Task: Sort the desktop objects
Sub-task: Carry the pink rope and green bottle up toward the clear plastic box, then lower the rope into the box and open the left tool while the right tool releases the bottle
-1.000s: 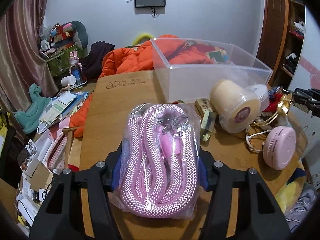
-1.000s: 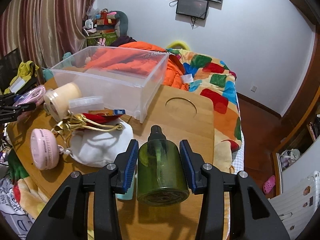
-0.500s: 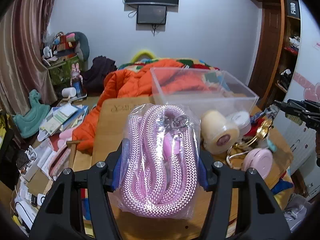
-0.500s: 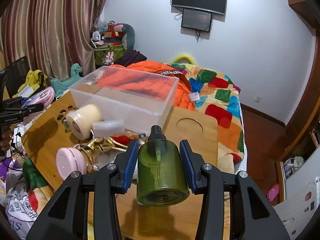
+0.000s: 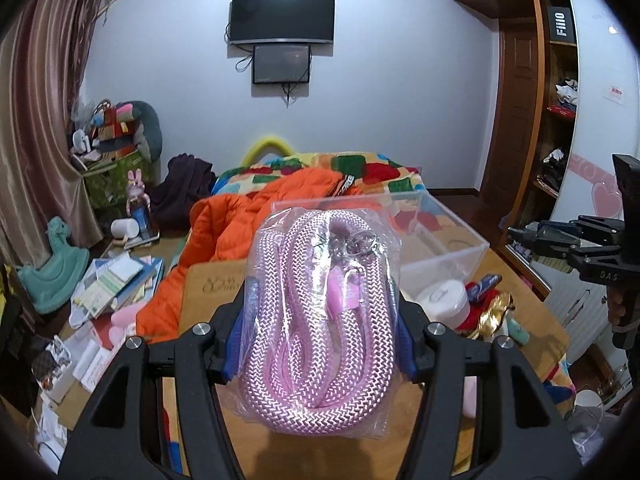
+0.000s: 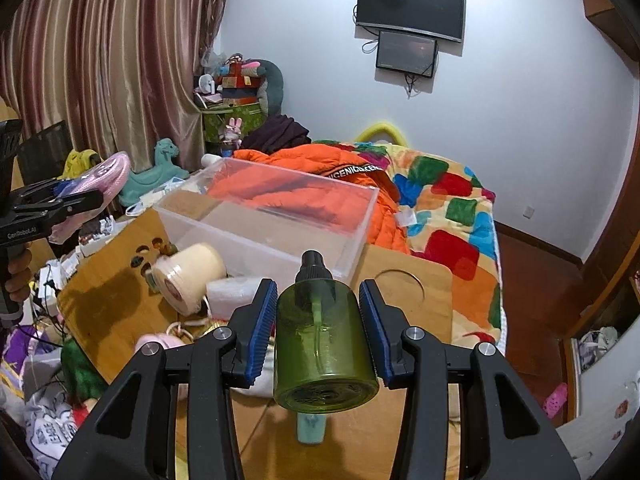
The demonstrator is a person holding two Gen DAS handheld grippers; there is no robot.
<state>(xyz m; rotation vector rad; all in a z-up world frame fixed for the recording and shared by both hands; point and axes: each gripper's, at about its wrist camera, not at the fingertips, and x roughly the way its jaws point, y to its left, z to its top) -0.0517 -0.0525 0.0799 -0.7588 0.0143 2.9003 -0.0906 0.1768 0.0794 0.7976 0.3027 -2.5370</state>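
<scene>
Above the worktop (image 5: 208, 280), the left gripper (image 5: 320, 336) holds the bagged pink rope (image 5: 320, 320) between its fingers; the clear bin (image 5: 448, 248) stands at 1 o'clock behind it. The right gripper (image 6: 318, 328) clamps the green bottle (image 6: 320, 344), bin (image 6: 256, 236) at 11 o'clock. Both loads look lifted; I judge the next move is carrying them over the bin and releasing.

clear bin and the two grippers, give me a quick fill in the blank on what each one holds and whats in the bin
1. The left gripper is shut on a bagged coil of rope coloured ____.
2. The right gripper is shut on a spray bottle coloured ____.
3. The clear bin on the wooden table holds ____ items.

Missing words: pink; green; no
</scene>
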